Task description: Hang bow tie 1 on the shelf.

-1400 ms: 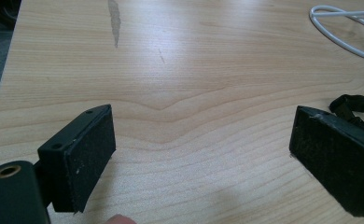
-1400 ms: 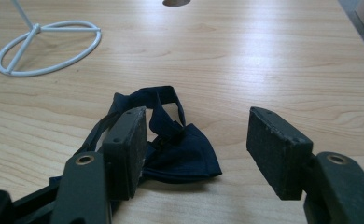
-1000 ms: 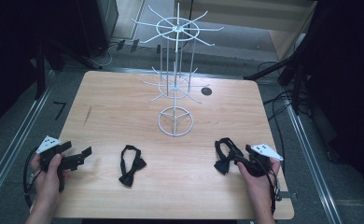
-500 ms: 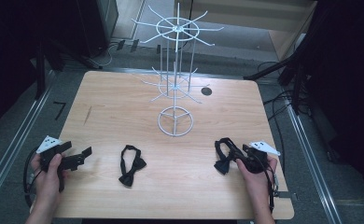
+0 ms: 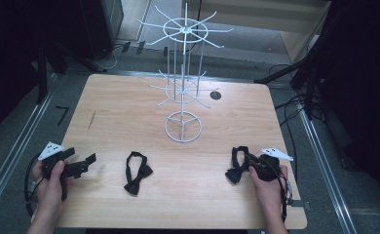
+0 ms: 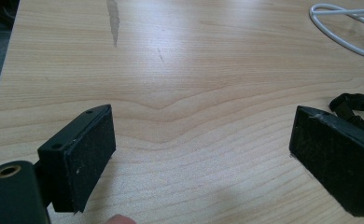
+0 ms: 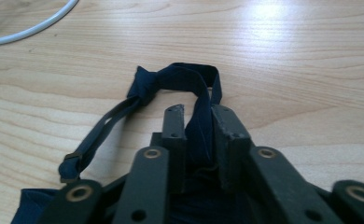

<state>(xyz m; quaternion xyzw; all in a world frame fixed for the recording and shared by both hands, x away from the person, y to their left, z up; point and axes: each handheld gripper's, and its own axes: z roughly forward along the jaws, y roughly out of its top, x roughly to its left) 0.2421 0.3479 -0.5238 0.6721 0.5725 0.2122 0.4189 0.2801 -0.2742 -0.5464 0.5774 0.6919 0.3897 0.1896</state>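
Dark navy fabric bow tie (image 5: 237, 167) at the near right of the pale wooden worktop (image 5: 129, 112), clamped by the right gripper (image 5: 250, 165).

In the right gripper view the fingers (image 7: 174, 128) have just been closing and now pinch a fold of this bow tie (image 7: 178, 81), its strap trailing left. The left gripper (image 5: 83, 164) rests at the near left, its fingers (image 6: 89, 154) spread wide over bare wood. A second black bow tie (image 5: 136, 172) lies between the grippers, and a white wire display stand (image 5: 183, 97) rises farther back.
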